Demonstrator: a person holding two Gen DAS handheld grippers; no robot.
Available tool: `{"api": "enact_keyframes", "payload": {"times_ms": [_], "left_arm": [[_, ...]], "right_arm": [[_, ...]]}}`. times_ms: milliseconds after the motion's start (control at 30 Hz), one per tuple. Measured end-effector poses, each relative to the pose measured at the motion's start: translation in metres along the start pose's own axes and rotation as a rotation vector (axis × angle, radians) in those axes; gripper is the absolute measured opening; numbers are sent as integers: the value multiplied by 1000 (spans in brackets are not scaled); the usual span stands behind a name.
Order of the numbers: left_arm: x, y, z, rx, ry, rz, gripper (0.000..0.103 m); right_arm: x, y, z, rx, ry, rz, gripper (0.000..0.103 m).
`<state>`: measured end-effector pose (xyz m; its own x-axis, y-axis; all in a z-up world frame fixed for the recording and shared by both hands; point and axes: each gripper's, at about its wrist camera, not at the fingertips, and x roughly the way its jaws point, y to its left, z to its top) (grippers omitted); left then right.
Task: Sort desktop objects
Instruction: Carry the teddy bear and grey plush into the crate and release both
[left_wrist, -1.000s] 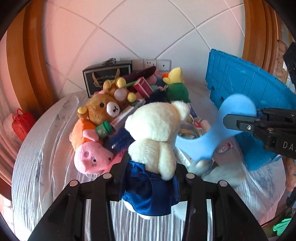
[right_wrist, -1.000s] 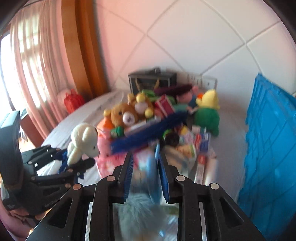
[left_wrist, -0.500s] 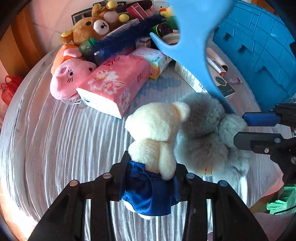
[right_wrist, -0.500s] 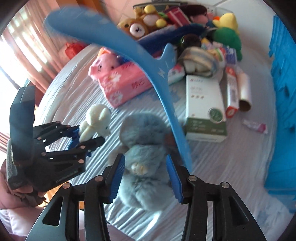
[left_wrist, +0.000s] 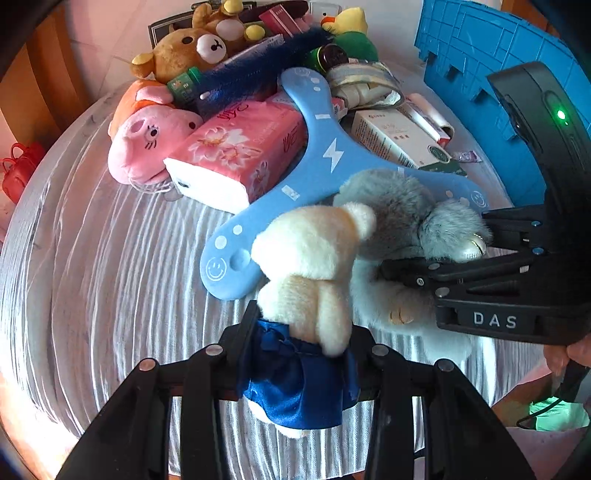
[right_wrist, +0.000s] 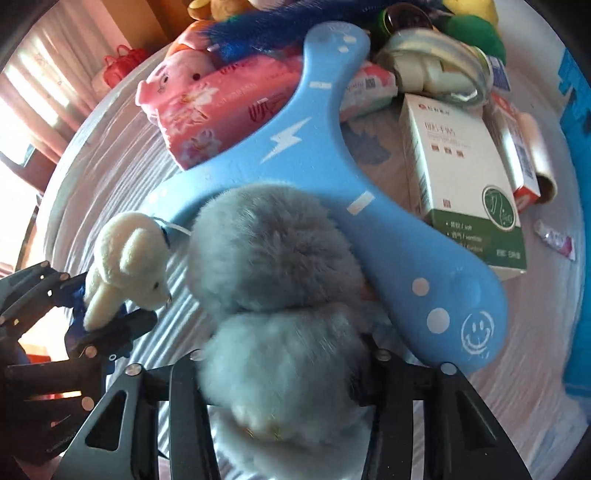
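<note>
Toys filled both grippers over the cloth-covered table (left_wrist: 92, 258): the left gripper (left_wrist: 299, 350) held a cream bear (left_wrist: 314, 258) clamped by its blue satin skirt, while the right gripper (right_wrist: 284, 373) straddled a grey plush (right_wrist: 269, 295), its jaws just then closing in, though whether the pads yet pressed the fur could not be told. A blue boomerang (right_wrist: 314, 147) lay across the clutter, one arm touching the grey plush, and a blue crate (left_wrist: 498, 74) stood beyond. Judged from this, the right hand should squeeze firmly on the plush's body and lift clear without dragging the boomerang, keeping the two toys apart. Both grippers pointed steeply down at the table, side by side, the left just beside the right.
</note>
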<state>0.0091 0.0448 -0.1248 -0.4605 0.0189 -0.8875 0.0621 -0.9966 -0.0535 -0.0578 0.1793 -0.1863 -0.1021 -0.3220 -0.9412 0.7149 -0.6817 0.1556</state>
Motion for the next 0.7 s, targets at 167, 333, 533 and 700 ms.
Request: {"api": "enact_keyframes", "payload": {"times_ms": [167,333,533,700], "left_arm": [[-29,2,21,-5,-93,6,38],[-69,-8,51,11,-221,-6,38],[-116,-44,101,73,-386,-39,38],[-151,-94,139,143,-504,-72,38]], "right_arm": [[-55,10,-7,-27,-134,70,41],[-129,6,-3,-26,-330,63,41],[-218,-10,12,1,-571,-40,41],[-295,-39,5,46,-761,-152,41]]}}
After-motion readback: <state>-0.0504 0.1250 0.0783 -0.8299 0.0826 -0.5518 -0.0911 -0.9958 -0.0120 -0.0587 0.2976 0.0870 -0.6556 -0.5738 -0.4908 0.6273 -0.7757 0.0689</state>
